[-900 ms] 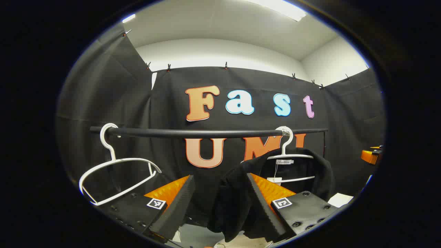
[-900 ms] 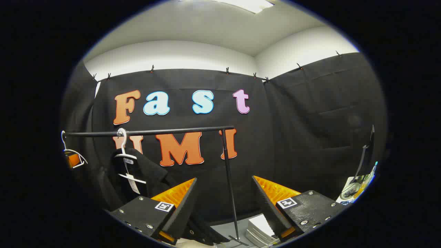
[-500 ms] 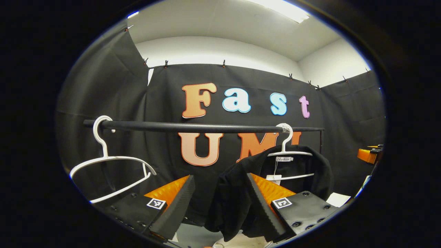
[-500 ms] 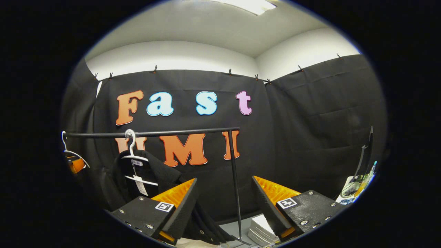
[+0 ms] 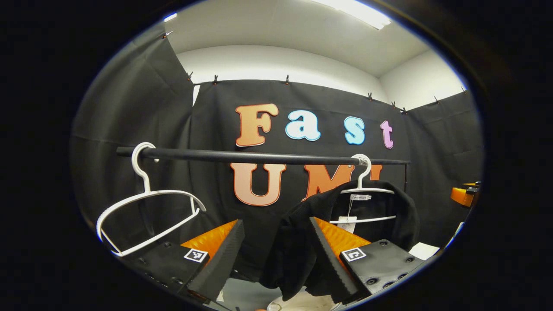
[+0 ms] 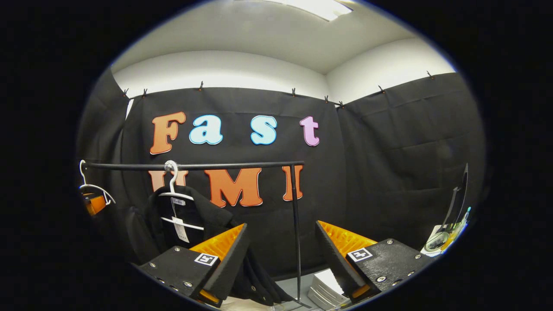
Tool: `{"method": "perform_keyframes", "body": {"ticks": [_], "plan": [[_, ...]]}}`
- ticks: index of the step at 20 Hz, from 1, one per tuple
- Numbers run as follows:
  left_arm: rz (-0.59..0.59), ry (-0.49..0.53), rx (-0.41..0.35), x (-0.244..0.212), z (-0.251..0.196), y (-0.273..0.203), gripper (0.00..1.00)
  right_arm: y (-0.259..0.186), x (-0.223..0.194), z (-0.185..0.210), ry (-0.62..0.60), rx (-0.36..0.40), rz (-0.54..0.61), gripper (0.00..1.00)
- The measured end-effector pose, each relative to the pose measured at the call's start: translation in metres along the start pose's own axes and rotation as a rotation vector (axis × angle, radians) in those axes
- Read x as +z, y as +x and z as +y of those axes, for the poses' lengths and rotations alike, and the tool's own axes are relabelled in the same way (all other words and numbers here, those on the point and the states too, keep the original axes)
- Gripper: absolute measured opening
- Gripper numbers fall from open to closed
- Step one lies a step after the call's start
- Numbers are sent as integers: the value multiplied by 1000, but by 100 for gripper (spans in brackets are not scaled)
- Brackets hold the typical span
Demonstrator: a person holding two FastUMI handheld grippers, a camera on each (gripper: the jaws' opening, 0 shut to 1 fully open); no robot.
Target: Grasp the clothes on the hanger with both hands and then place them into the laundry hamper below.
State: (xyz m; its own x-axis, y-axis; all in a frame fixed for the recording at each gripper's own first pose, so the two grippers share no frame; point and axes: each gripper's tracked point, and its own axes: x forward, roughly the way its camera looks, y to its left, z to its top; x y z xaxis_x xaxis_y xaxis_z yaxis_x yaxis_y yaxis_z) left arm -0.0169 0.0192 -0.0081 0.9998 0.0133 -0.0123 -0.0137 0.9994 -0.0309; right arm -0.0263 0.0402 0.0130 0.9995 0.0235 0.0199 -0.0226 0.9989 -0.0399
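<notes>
Your left gripper (image 5: 276, 259) has its jaws spread wide with nothing between the ridged orange-and-black fingers (image 5: 220, 255); they sit below the black metal clothes rail (image 5: 259, 157) and short of it. The black long-sleeved garment (image 5: 298, 242) hangs on a white plastic hanger (image 5: 367, 190) hooked near the right end of the rail in the left gripper view, with a white tag dangling at its collar. One sleeve drapes down just behind your left gripper's right finger; whether cloth and finger touch cannot be told. An empty white plastic hanger (image 5: 147, 211) is hooked at the left end of the rail, tilted.

Your right gripper (image 6: 281, 259) also has its jaws wide apart and holds nothing. In the right gripper view the garment (image 6: 194, 224) hangs under the left part of the rail (image 6: 194, 166), partly behind your right gripper's left finger, and the rail's upright black post (image 6: 296, 233) stands between the two fingers, farther back. A stack of white sheets (image 6: 322, 289) lies on the floor near the foot of the post. At the rail's far left end, the empty hanger (image 6: 93, 185) shows with an orange part of your left gripper just below it.
</notes>
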Motion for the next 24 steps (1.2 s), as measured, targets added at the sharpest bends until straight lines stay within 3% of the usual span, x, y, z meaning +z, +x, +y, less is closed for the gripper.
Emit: {"method": "perform_keyframes", "body": {"ticks": [7,12,15,20,24], "plan": [[-2,13,9,-1,-5,-8,97,-9,-10,8,18,30,24,93],[13,23,-22,-13,-22,-5,96,-18,-25,35,2,87,49,93],[39,25,-50,-29,-35,-1,99,-19,-43,46,-5,114,83,93],[78,29,-73,-55,-47,12,94,-12,-69,70,-8,149,128,93],[107,16,-88,-74,-54,27,97,-6,-92,95,-25,183,168,93]]}}
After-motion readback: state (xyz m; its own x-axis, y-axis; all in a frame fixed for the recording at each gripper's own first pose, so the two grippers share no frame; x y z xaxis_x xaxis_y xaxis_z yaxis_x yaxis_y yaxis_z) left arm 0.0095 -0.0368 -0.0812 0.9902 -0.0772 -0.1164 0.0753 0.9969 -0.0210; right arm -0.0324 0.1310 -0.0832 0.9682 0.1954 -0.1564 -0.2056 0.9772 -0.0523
